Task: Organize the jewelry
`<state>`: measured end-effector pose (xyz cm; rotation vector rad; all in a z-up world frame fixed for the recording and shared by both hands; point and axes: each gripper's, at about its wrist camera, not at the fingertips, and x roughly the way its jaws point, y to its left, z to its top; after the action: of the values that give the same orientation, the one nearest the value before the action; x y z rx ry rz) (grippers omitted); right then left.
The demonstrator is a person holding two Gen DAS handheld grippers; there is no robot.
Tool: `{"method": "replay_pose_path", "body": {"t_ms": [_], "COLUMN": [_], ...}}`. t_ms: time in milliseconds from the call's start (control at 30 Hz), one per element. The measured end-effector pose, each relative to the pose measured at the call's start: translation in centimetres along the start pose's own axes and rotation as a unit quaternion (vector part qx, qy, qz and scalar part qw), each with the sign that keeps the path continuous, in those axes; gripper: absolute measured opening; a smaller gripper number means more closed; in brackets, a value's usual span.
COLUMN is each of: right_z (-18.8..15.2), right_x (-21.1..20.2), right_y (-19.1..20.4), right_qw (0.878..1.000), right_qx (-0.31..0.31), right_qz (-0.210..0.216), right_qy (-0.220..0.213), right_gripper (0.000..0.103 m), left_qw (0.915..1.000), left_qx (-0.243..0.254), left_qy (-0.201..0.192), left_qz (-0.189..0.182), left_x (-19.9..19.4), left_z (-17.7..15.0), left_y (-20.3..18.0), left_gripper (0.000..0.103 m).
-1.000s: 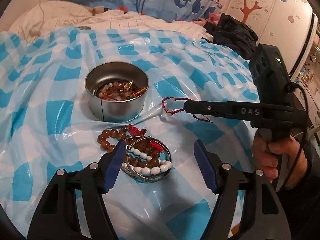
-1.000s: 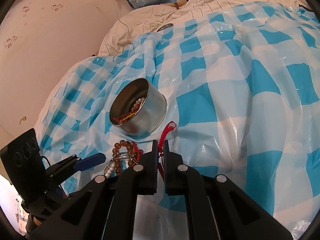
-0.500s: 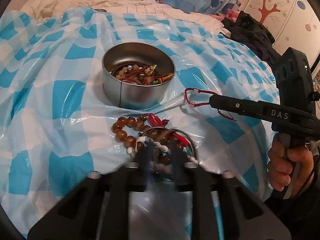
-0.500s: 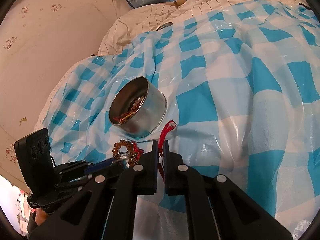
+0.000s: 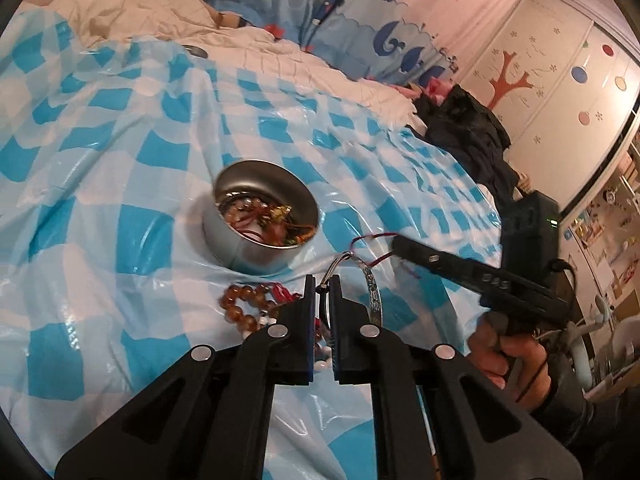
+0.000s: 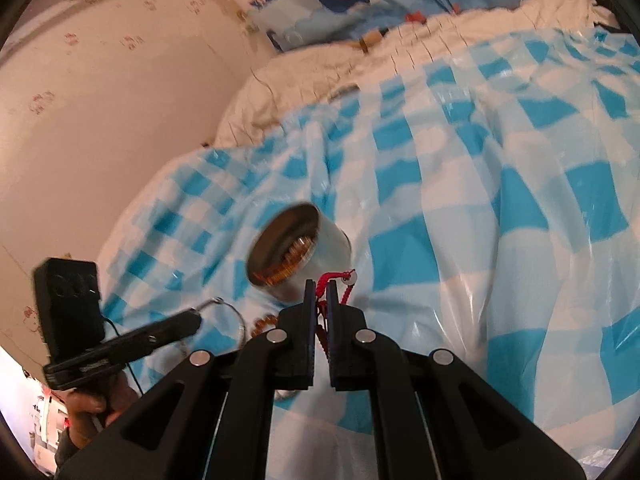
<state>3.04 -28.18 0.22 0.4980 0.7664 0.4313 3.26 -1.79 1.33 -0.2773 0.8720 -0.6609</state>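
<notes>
On the checked sheet [image 5: 152, 152], the left gripper [image 5: 322, 280] has gone from gaping over the jewelry pile a second ago to clamped tight on a thin silver bangle [image 5: 370, 284], which now rides clear of the heap. That lift suggests one more piece is about to go into the tin [image 5: 248, 256], which sits just beyond the fingertips and already holds beads and cord. Left behind on the sheet is the amber bead bracelet [image 5: 240, 304], with some white beads beside it (partly hidden under the jaws).

The right gripper [image 6: 318, 286] has hardly stirred: its jaws are pinched shut on a red cord [image 6: 334, 280], whose loop pokes out past the tips, close to the tin's wall. Seen from the left camera, that cord trails from the right gripper's tip near the bangle, so the two pieces could snag if both go in together.
</notes>
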Motion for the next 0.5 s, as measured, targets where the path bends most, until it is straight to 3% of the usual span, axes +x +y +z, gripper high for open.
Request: {"method": "replay_pose_path", "body": {"t_ms": [133,500], "right_z": [0.5,0.9], "right_x": [-1.3,-1.8], "right_y": [0.7,2.3], "right_qw": [0.999,0.997], "right_qx": [-0.009,-0.043], "right_qz": [0.023,0.039], "right_qy": [-0.031,-0.051], "right_gripper": [0.006,0.006], "left_qw": [1.0,0.9993], "left_qx": [-0.006,0.005], "left_qy": [-0.004,-0.024], "left_qz": [0.004,0.029], "left_x": [0.1,0.5], "left_z": [0.3,1.9], "left_y": [0.2,-0.6], "left_gripper": [0.005,0.005]}}
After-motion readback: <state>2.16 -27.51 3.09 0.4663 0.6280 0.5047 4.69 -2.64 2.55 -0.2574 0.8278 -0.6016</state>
